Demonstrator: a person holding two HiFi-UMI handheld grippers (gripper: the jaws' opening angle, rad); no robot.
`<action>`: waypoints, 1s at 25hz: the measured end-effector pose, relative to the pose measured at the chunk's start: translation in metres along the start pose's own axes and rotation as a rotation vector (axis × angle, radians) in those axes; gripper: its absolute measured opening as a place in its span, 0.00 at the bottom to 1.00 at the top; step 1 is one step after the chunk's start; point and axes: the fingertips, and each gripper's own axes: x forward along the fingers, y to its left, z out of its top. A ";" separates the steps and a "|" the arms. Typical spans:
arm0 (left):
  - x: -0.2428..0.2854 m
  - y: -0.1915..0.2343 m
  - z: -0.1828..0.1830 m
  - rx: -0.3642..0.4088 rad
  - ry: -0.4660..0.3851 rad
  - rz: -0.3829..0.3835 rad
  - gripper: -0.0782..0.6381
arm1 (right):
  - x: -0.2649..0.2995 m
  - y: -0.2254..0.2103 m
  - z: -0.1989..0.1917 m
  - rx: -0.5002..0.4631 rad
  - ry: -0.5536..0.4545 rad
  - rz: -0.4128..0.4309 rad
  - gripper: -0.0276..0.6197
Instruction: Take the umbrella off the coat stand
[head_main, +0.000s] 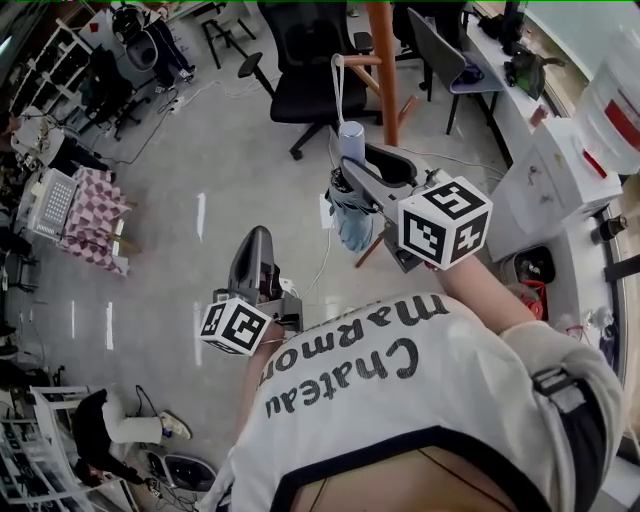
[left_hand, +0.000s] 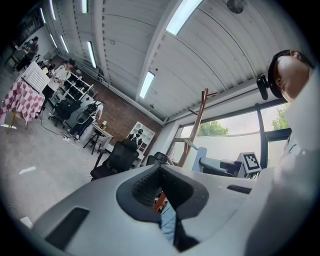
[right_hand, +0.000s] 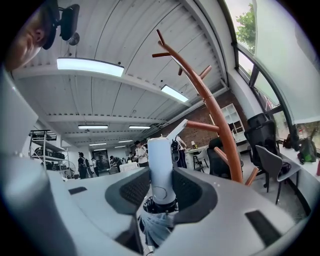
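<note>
Clamping on the pale grey cylindrical handle (right_hand: 161, 165) of a folded light-blue umbrella (head_main: 352, 215), the right tongs (head_main: 362, 165) hold it with one ribbed dark pad on each side of the handle and the bunched fabric hanging below the jaws. The right gripper view shows the handle standing upright between the jaws. The umbrella is just beside the orange-brown wooden coat stand (head_main: 383, 70), near its trunk. A thin white strap (head_main: 336, 85) runs up from the top of the handle toward one of the stand's short pegs; whether it is looped over the peg is not clear.

The left tongs (head_main: 258, 235) hang lower and to the left, well apart from the stand, over the grey polished floor (head_main: 200, 180). Their jaws sit close together with only a narrow slit between them and nothing held there.

A black office chair (head_main: 310, 60) stands on the floor beyond the coat stand. The person's white printed shirt (head_main: 400, 400) fills the lower part of the head view.
</note>
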 end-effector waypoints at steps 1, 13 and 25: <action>0.000 0.000 0.001 0.001 -0.003 0.001 0.14 | 0.001 0.001 0.001 -0.006 0.001 0.004 0.28; -0.010 0.000 0.011 0.005 -0.027 0.003 0.14 | 0.003 0.018 0.003 -0.021 -0.001 0.032 0.28; -0.012 -0.053 0.010 0.192 -0.035 -0.066 0.14 | -0.041 0.007 -0.010 -0.017 -0.023 -0.029 0.28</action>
